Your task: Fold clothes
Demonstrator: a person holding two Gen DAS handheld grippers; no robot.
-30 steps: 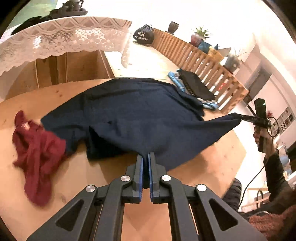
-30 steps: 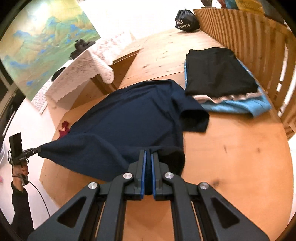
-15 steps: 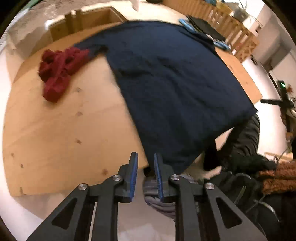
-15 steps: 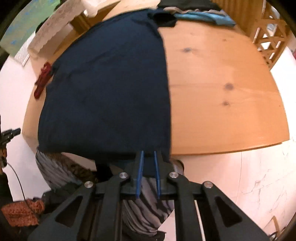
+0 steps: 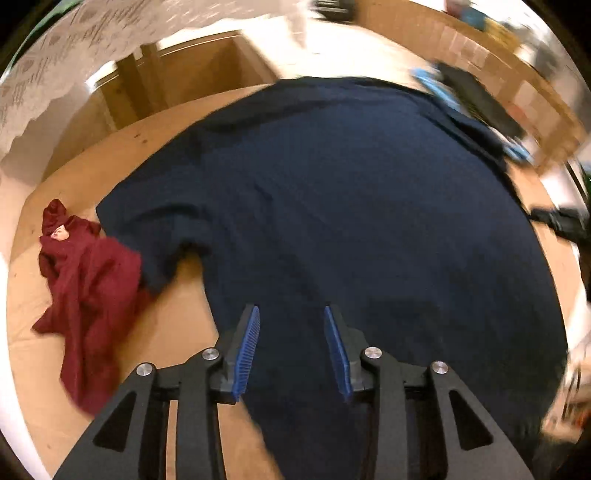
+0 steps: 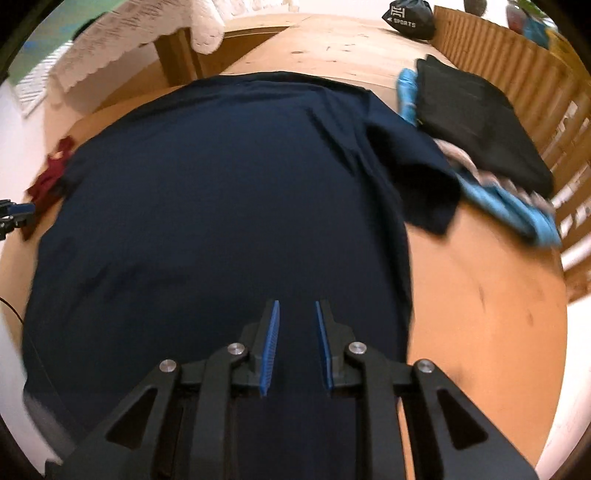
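— From the left wrist, what do you see?

— The navy T-shirt (image 5: 351, 206) lies spread flat on the round wooden counter (image 5: 173, 332), front hem toward the camera. The left gripper (image 5: 291, 325) hangs over the shirt's near left edge; its fingers (image 5: 248, 339) have just been opening and stand clearly apart, blue pads bare, with cloth beneath them but nothing pinched. A crumpled maroon garment (image 5: 88, 291) sits just beside the shirt's left sleeve, touching its cuff. Far right, blurred, there's a folded stack (image 5: 476, 107) and the tip of the other gripper at the counter's rim.

— And the right wrist?

— Same shirt (image 6: 229, 192), smooth across the counter (image 6: 487, 314), its right sleeve reaching toward the folded pile: a black garment (image 6: 476, 122) on top of a light blue one (image 6: 517, 210), against a slatted wooden rail (image 6: 517, 55). The right gripper (image 6: 295, 317) is over the near hem, fingers (image 6: 271, 343) parted by a narrower gap than the left ones; they too have just been opening and hold nothing. The maroon garment (image 6: 48, 177) peeks out at the far left, a black sports bag (image 6: 408, 18) sits at the back, and a lace cloth (image 6: 122, 40) drapes over furniture beyond the counter
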